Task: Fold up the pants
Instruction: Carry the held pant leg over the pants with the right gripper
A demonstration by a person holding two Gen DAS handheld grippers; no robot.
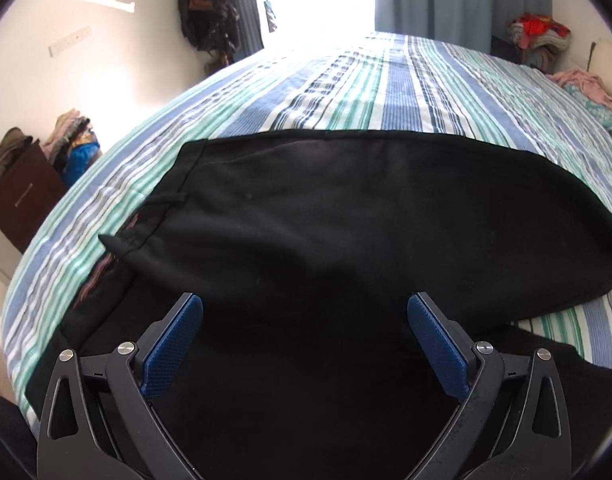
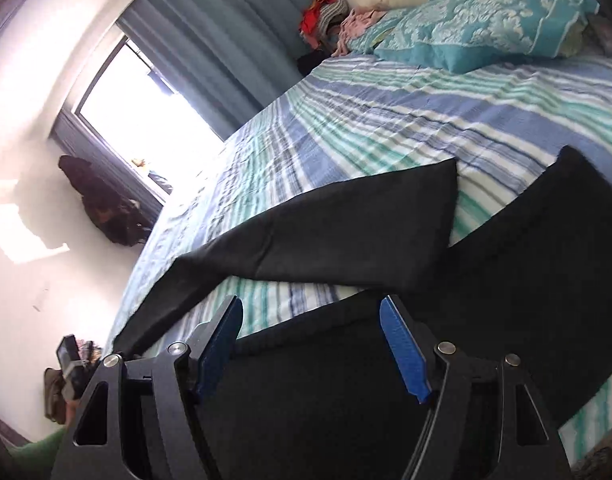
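Observation:
Black pants (image 1: 346, 216) lie spread on a striped bedsheet (image 1: 346, 88). In the left wrist view the waistband with a drawstring (image 1: 162, 202) is at the left and the fabric runs off to the right. My left gripper (image 1: 305, 308) is open and empty, its blue pads (image 1: 174, 344) just above the near part of the pants. In the right wrist view two legs of the pants (image 2: 346, 232) lie apart with sheet (image 2: 426, 112) between them. My right gripper (image 2: 311, 310) is open and empty above the near leg (image 2: 506, 272).
Teal patterned pillows (image 2: 486, 24) lie at the bed's head, with a clothes pile (image 2: 326, 12) beside them. A brown cabinet (image 1: 22, 200) with stacked clothes stands left of the bed. A window with blue curtains (image 2: 226, 40) and a hanging bag (image 2: 106, 208) are beyond.

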